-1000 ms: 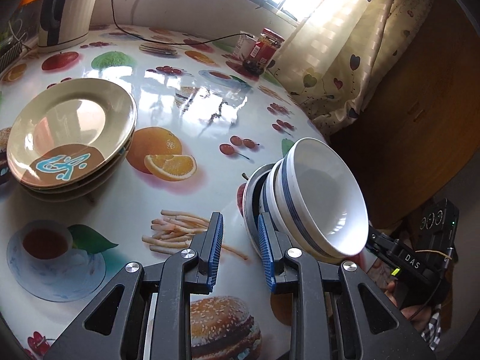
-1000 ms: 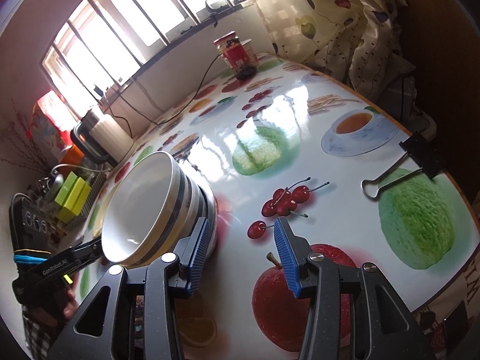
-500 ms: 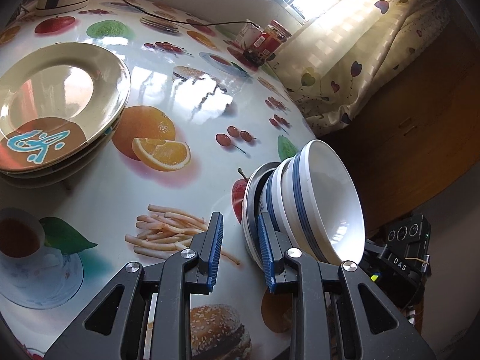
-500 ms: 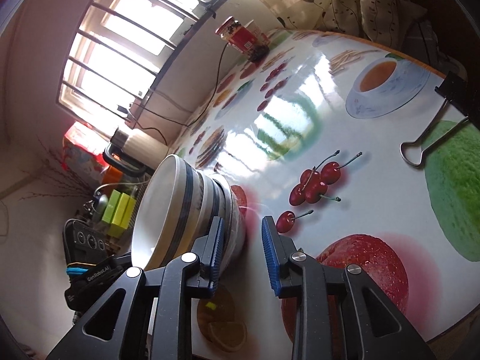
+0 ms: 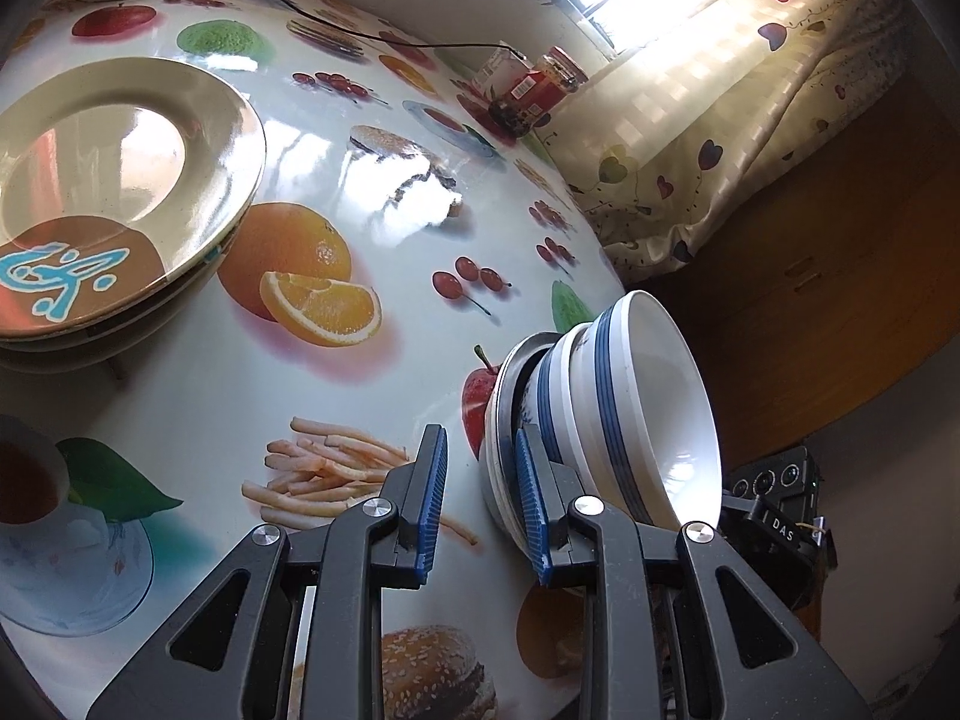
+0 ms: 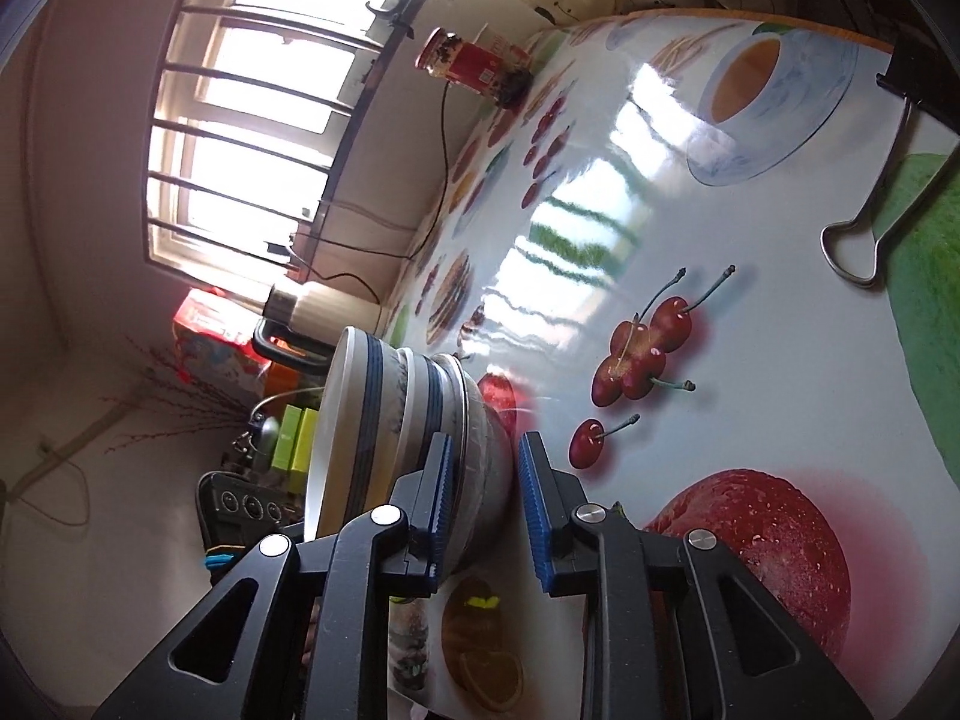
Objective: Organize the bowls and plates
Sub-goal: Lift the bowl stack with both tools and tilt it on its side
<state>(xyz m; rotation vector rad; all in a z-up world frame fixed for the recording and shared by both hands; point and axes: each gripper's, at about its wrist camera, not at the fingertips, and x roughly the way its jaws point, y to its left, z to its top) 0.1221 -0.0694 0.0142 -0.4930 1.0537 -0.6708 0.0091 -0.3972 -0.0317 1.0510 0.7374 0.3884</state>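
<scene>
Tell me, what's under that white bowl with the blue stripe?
Under the white bowl nest another striped bowl and a metal bowl at the bottom. Their insides are covered.

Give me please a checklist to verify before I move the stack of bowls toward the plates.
1. The stack is nested: ok.
2. The right tongs are around the bottom bowl: ok, jaws closing with its wall between them.
3. The left tongs grip the stack: not ok, pads do not press it.
4. The stack is far from the edge of the table: not ok, it is close.
5. The plates are apart from the stack: ok.
6. The stack rests flat: cannot tell.
</scene>
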